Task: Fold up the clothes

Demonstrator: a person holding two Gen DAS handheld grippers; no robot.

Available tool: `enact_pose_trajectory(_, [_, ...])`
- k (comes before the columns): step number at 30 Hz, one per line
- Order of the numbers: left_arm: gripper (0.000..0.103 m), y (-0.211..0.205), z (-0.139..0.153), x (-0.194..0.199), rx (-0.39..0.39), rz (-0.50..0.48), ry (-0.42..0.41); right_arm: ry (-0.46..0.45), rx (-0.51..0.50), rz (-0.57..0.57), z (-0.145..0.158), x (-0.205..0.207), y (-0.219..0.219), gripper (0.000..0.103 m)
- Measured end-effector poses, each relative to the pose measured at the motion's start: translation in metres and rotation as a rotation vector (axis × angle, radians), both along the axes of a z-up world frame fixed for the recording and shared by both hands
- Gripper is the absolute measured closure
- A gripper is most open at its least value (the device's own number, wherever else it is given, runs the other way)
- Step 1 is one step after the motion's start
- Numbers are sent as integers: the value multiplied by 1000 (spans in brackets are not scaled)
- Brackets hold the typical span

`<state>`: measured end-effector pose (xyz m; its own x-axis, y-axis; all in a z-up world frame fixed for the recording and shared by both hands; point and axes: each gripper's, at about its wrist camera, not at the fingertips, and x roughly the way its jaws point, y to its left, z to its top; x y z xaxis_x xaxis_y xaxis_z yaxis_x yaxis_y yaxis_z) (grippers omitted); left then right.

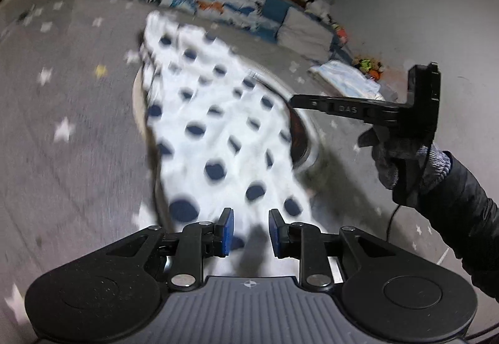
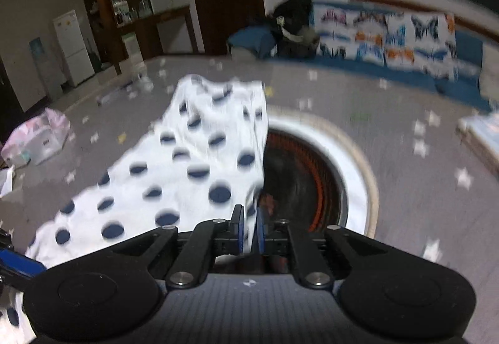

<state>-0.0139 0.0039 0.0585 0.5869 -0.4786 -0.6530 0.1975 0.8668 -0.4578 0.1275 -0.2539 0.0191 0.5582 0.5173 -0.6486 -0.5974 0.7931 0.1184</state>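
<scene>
Far out to the left of the right gripper (image 2: 249,230) there's a white fridge (image 2: 73,46) by the wall and a pale plastic bag (image 2: 36,138) on the star-printed grey table cover (image 2: 405,188). Closer in, the white polka-dot garment (image 2: 174,163) spreads from the left of that gripper up ahead of it, blurred with motion, its right edge hanging over the round heater opening (image 2: 305,175) set in the table, straight ahead. And there it is: a fold of the dotted fabric runs down between the blue pads (image 2: 239,228), jaws nearly together, clamped on the cloth. Beyond, to the right, the butterfly-print cushions (image 2: 389,32) line a blue sofa.

Over to the left gripper (image 1: 248,233): the polka-dot garment (image 1: 218,125) stretches directly ahead and runs in beneath its fingertips. Pads stand apart with cloth showing in the gap; whether they actually pinch it, I can't tell. Off to its right, a gloved hand (image 1: 402,157) in a dark sleeve holds the other gripper raised, its black finger reaching the garment's right edge. Folded pale laundry (image 1: 346,79) lies far right.
</scene>
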Motion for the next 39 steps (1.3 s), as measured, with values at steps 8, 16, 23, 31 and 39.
enact_pose_trajectory(8, [74, -14, -7, 44, 10, -5, -14, 37, 4, 102, -2, 35, 52, 91])
enact_pose_trajectory(16, [74, -9, -33, 53, -34, -26, 44, 83, -77, 95, -24, 72, 73, 88])
enact_pose_trajectory(23, [74, -5, -36, 56, -73, -31, 46, 54, 29, 80, 4, 116, 89, 76])
enact_pose_trajectory(31, [73, -1, -36, 57, -94, -32, 53, 96, -17, 86, -18, 165, 126, 67])
enact_pose_trajectory(39, [73, 1, -37, 58, -111, -32, 55, 105, -28, 97, -30, 177, 134, 81])
